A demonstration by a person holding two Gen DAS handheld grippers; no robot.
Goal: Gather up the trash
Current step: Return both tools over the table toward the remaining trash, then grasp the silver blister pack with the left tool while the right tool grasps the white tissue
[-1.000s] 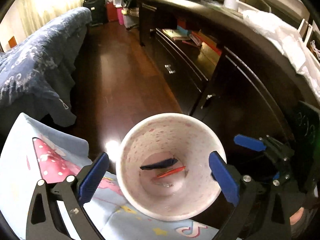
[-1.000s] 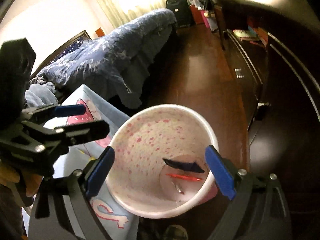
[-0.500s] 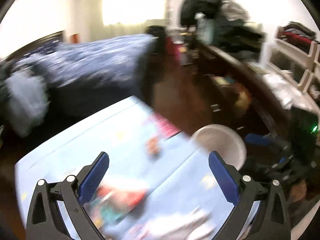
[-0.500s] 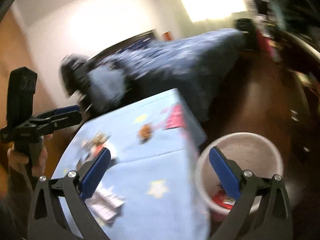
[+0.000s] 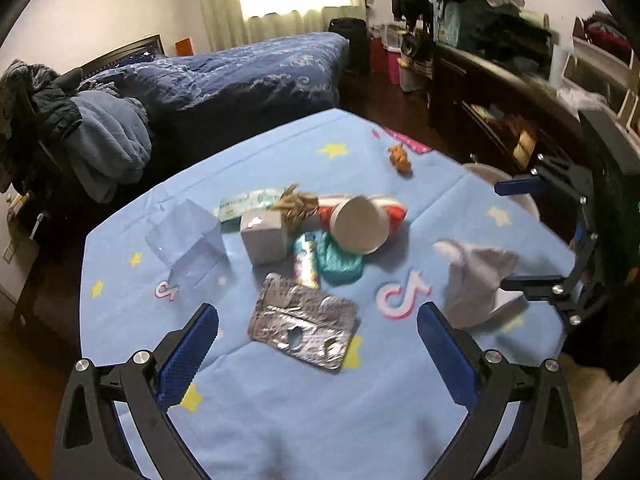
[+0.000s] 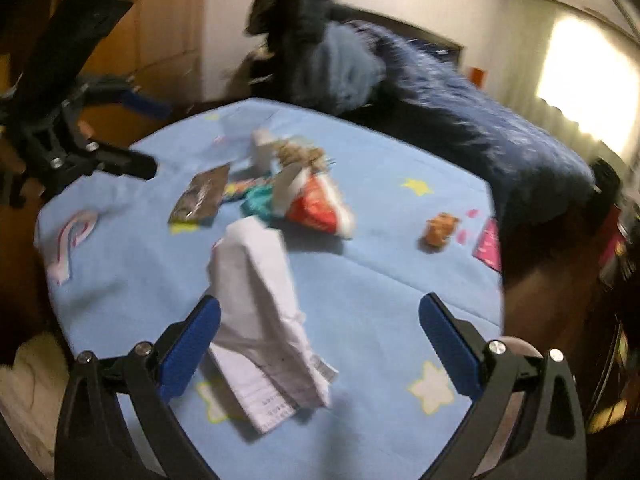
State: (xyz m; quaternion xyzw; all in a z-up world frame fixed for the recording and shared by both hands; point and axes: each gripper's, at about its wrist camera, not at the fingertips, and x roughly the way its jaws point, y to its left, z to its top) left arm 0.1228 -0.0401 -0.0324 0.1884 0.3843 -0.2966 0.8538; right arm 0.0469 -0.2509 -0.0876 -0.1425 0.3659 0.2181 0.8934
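Trash lies on a blue star-print tablecloth [image 5: 280,412]. A silver blister pack [image 5: 303,326] lies just ahead of my open, empty left gripper [image 5: 318,354]. Behind it are a teal wrapper [image 5: 340,260], a tipped paper cup [image 5: 360,226] on a red packet, a white box [image 5: 264,236], a clear plastic box [image 5: 188,240] and a brown scrap [image 5: 400,158]. A crumpled white paper [image 6: 264,312] lies between the fingers of my open, empty right gripper [image 6: 320,344], not gripped. The same paper [image 5: 476,280] shows in the left wrist view. The white bin rim [image 5: 496,184] peeks past the table's right edge.
A bed with a dark blue cover [image 5: 240,76] stands behind the table. A dark cabinet [image 5: 500,120] runs along the right. A chair with piled clothes [image 5: 60,136] is at the left. A pink card [image 6: 490,244] lies at the table edge.
Both grippers have swung away from above the white bin and now face the table with the trash. Both stay open.
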